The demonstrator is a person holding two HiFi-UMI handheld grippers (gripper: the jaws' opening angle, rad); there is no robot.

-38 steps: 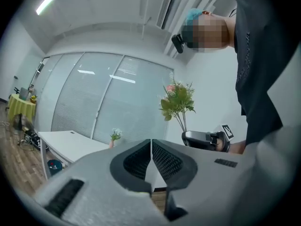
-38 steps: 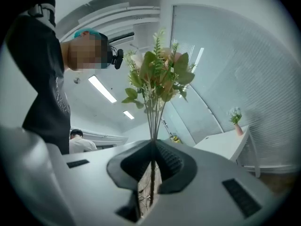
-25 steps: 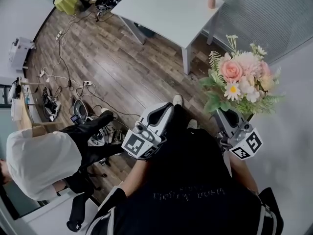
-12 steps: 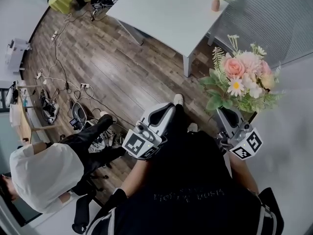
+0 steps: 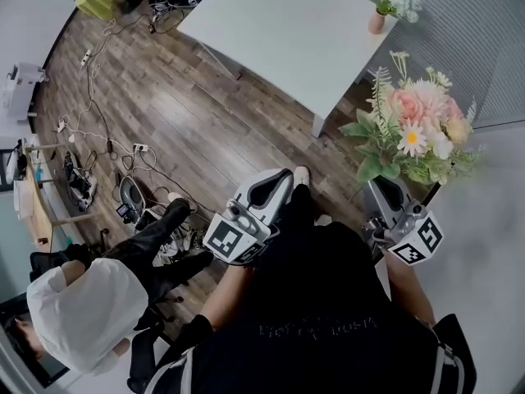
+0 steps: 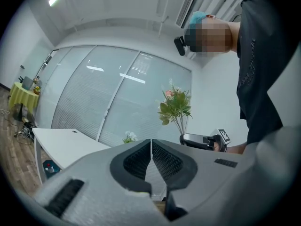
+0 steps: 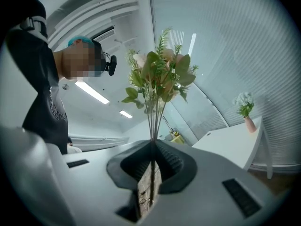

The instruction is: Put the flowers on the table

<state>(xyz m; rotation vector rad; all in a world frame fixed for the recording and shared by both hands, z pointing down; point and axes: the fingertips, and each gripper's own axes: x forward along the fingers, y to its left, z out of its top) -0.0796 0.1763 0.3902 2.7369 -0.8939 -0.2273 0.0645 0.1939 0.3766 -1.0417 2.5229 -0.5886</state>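
Note:
A bouquet (image 5: 414, 134) of pink, white and yellow flowers with green leaves stands upright over the wooden floor, its thin stems pinched in my right gripper (image 5: 385, 189), which is shut on them. The right gripper view shows the stems running up from the closed jaws (image 7: 153, 145) to the bouquet (image 7: 160, 74). My left gripper (image 5: 277, 179) is held beside it at waist height, shut and empty (image 6: 151, 142). The white table (image 5: 287, 31) lies ahead, beyond both grippers; the bouquet (image 6: 176, 106) is short of its near corner.
A small pink vase (image 5: 377, 21) with pale flowers stands on the table's far right corner. A seated person in a white shirt (image 5: 78, 302) is at lower left. Cables and power strips (image 5: 107, 138) lie across the wooden floor. Glass walls with blinds (image 5: 459, 39) stand to the right.
The table and small vase have shifted right and nearer in the head view, and the bouquet sits slightly further right. The seated person has slid down-left. Both grippers keep their states.

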